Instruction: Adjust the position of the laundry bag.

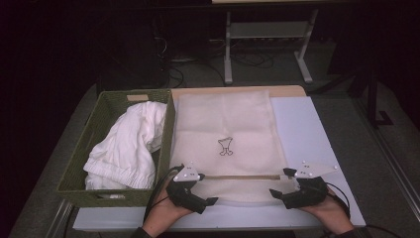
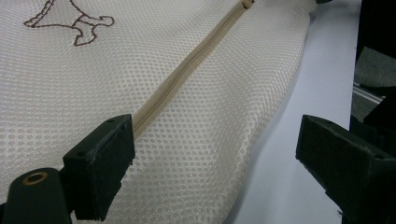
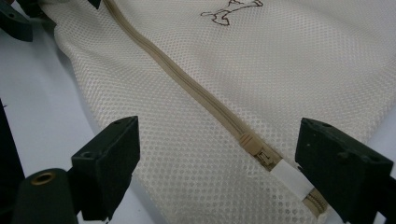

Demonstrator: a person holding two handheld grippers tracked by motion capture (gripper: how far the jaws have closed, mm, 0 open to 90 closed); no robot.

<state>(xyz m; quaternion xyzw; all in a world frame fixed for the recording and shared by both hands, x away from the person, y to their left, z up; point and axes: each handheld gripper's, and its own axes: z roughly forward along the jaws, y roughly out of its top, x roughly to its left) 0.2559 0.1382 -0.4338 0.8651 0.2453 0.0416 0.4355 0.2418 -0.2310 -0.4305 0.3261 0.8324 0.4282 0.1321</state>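
Two grippers sit at the near hem of a cream mesh laundry bag (image 1: 225,139), which lies flat on the white table top (image 1: 307,129) just right of a green woven basket (image 1: 94,144) holding white clothes (image 1: 129,144). A tan zipper (image 1: 242,176) runs across the bag's near end, closed along the whole length that shows, with a small brown embroidered figure (image 1: 225,147) farther up the mesh. In the right gripper view the zipper slider (image 3: 254,148) and its white pull tab (image 3: 292,177) lie between the parted jaws, close to the right-hand one, gripped by neither. The right gripper (image 1: 286,183) is released, holding nothing. The left gripper (image 1: 195,184) is likewise spread wide at the zipper's other end, one jaw resting on the mesh beside the zipper teeth, the other out over bare table.

The step in hand looks like the approach to unzipping the bag. Next, I judge, the right jaws must close on the thin white tab, which calls for careful aim, while the left clamps the mesh at its end so the bag stays put as the slider is drawn across.
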